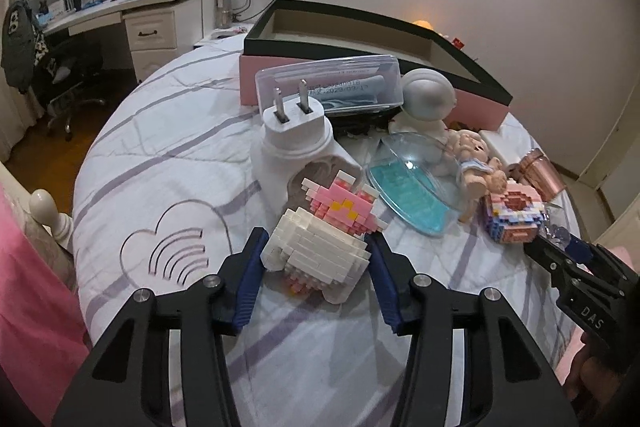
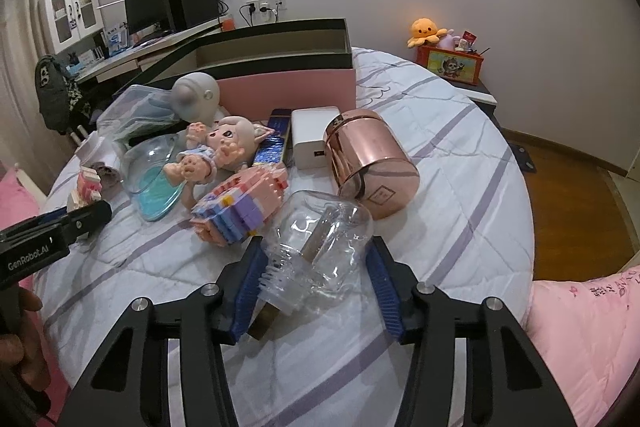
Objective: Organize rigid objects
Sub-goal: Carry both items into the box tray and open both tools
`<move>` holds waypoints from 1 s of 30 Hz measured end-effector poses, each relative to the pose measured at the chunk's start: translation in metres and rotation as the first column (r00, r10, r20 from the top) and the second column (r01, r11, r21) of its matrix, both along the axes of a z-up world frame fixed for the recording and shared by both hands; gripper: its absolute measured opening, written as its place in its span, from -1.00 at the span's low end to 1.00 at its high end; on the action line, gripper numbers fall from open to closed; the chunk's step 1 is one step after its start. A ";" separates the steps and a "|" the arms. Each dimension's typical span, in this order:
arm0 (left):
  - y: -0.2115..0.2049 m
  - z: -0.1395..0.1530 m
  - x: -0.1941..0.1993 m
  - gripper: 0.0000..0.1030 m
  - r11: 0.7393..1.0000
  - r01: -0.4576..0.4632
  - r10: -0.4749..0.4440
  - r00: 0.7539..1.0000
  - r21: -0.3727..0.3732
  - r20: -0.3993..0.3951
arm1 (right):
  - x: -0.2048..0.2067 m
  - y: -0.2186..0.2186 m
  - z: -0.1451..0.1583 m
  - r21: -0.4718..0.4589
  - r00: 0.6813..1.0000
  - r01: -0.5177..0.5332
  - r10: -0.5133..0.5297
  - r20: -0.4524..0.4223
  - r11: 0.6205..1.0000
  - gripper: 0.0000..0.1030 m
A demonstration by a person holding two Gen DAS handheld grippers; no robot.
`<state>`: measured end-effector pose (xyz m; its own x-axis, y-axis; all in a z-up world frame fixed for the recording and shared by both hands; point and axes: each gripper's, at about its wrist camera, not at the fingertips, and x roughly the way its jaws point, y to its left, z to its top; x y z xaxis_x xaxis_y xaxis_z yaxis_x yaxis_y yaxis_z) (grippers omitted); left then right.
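While the clear bottle lies neck toward the camera, it is clamped by the right gripper; a knobbly white brick figure is clamped by the left gripper.

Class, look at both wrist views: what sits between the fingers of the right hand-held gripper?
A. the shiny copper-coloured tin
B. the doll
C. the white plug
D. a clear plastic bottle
D: the clear plastic bottle lies between the fingers of the right hand-held gripper.
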<state>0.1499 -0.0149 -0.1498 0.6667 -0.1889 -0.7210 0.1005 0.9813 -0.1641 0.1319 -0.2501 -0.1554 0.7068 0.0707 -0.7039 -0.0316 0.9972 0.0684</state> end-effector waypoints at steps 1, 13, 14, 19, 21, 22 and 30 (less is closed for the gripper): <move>0.000 0.000 -0.003 -0.02 1.000 0.000 0.000 1.000 0.000 0.003 | -0.001 0.001 0.000 0.000 1.000 -0.004 0.004 0.001 1.000 0.01; 0.012 0.015 -0.026 -0.02 1.000 -0.011 0.012 1.000 -0.018 0.025 | -0.022 0.006 0.021 0.009 1.000 -0.012 0.011 0.029 1.000 0.01; 0.013 0.020 -0.027 -0.02 1.000 -0.012 0.013 1.000 -0.020 0.027 | -0.023 0.006 0.024 0.011 1.000 -0.010 0.010 0.030 1.000 0.01; 0.018 0.048 -0.025 -0.02 1.000 -0.018 0.019 0.999 -0.016 0.051 | -0.020 0.009 0.050 0.037 0.999 -0.028 0.026 0.046 0.999 0.01; 0.020 0.064 -0.020 -0.02 1.000 -0.016 0.017 0.997 -0.011 0.070 | -0.015 0.013 0.064 0.046 0.997 -0.045 0.042 0.062 0.998 0.01; 0.020 0.073 -0.016 -0.02 1.000 -0.016 0.017 0.996 -0.006 0.082 | -0.011 0.016 0.073 0.047 0.996 -0.055 0.051 0.075 0.997 0.01; 0.015 0.126 0.055 -0.02 1.000 -0.002 0.002 0.989 0.000 0.148 | 0.062 0.037 0.134 0.053 0.980 -0.144 0.134 0.148 0.988 0.01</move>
